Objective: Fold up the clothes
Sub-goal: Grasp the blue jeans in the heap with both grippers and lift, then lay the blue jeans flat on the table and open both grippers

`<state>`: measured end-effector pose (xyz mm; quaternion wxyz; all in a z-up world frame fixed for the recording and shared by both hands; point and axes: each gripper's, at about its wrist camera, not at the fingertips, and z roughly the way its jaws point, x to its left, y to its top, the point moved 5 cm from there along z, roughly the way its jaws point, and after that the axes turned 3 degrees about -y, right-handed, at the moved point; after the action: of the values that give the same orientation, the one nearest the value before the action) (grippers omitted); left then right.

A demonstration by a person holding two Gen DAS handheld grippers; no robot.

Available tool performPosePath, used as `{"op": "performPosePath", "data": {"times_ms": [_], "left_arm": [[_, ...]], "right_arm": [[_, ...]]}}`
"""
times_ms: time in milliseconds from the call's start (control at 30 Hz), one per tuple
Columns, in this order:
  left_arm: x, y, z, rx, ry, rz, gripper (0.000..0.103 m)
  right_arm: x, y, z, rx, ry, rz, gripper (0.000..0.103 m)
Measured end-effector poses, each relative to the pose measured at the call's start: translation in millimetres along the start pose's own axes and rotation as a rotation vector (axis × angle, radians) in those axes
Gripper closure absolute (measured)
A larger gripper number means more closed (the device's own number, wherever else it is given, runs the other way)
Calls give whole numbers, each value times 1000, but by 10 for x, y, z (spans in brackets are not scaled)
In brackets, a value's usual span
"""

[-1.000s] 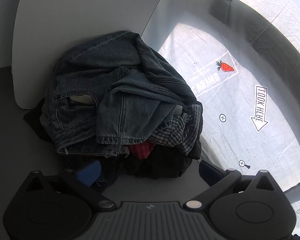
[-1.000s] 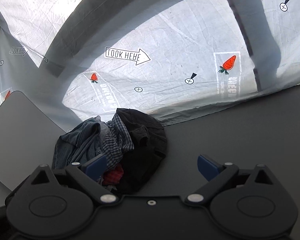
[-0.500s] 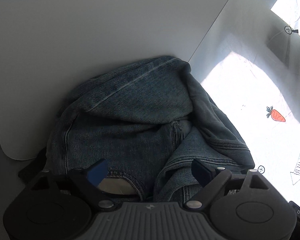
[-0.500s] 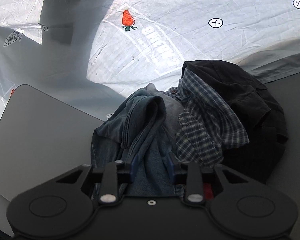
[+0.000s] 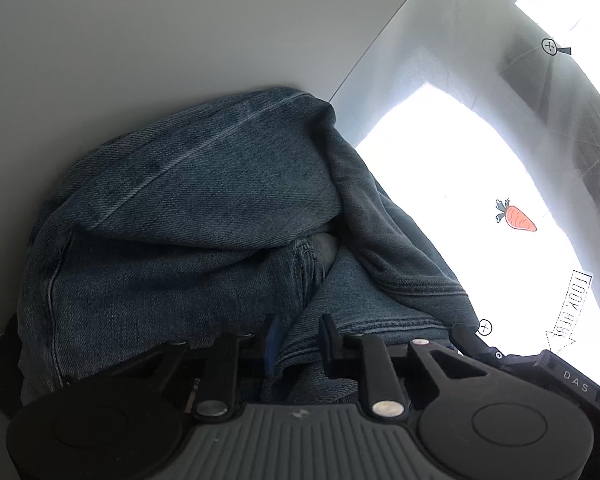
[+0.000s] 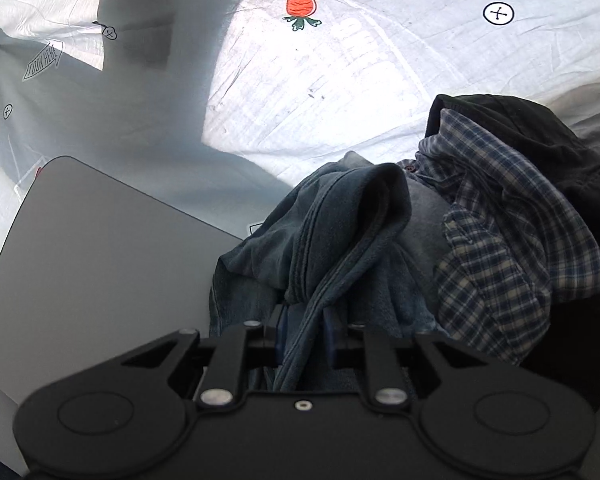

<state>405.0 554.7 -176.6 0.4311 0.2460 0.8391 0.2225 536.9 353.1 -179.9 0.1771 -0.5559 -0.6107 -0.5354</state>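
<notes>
A pair of blue jeans (image 5: 188, 208) lies on top of a heap of clothes and fills the left wrist view. My left gripper (image 5: 298, 340) is shut on a fold of the jeans near a hem. My right gripper (image 6: 304, 332) is shut on another bunched fold of the jeans (image 6: 340, 232). Beside the jeans in the right wrist view lie a blue plaid shirt (image 6: 508, 232) and a black garment (image 6: 540, 136).
A white curved board (image 5: 160, 32) stands right behind the heap; it also shows in the right wrist view (image 6: 92, 248). A white sheet (image 6: 340, 80) printed with carrots, arrows and cross marks covers the ground beyond. The other gripper's body (image 5: 552, 376) shows at lower right.
Both grippers moved in onto the heap. The right one closed on the jeans half a second ago; the left one, open then, has now closed on the jeans too.
</notes>
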Motion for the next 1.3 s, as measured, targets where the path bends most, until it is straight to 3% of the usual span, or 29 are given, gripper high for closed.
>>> {"op": "performPosePath", "data": {"times_ms": [167,267,433,567,667,767,867,900,1033,1133,1300], "left_arm": [[40,10,33,8,-9,-45,81],[57,6,31,11,-14,-52,81],[39,-6,57,13,2,-45,81],[46,-25,80,12,10,-45,80],[42,-29,86,9,21,-42,78],[-10,-23,9,21,36,-28,75],[-133,-78,-85,39,103,41,75],[-172,-103,-127,39,113,62,75],[-335,-262,-404,37,121,86,75],[-468,-420,-592,40,123,94,74],[-774,-757,-928,54,119,135,73]], "right_arm": [[-71,-32,169,67,-100,15,81],[-126,-21,224,69,-69,104,79],[40,-33,374,87,-70,17,78],[-71,-10,529,99,-71,108,71],[-67,6,568,106,-76,102,83],[133,2,427,37,-126,-102,91],[464,-67,204,-103,-307,-522,93],[532,-76,112,-149,-351,-606,93],[559,87,-476,-305,-464,-660,94],[512,253,-1183,-469,-591,-755,94],[198,544,-2525,-638,-719,-685,94]]}}
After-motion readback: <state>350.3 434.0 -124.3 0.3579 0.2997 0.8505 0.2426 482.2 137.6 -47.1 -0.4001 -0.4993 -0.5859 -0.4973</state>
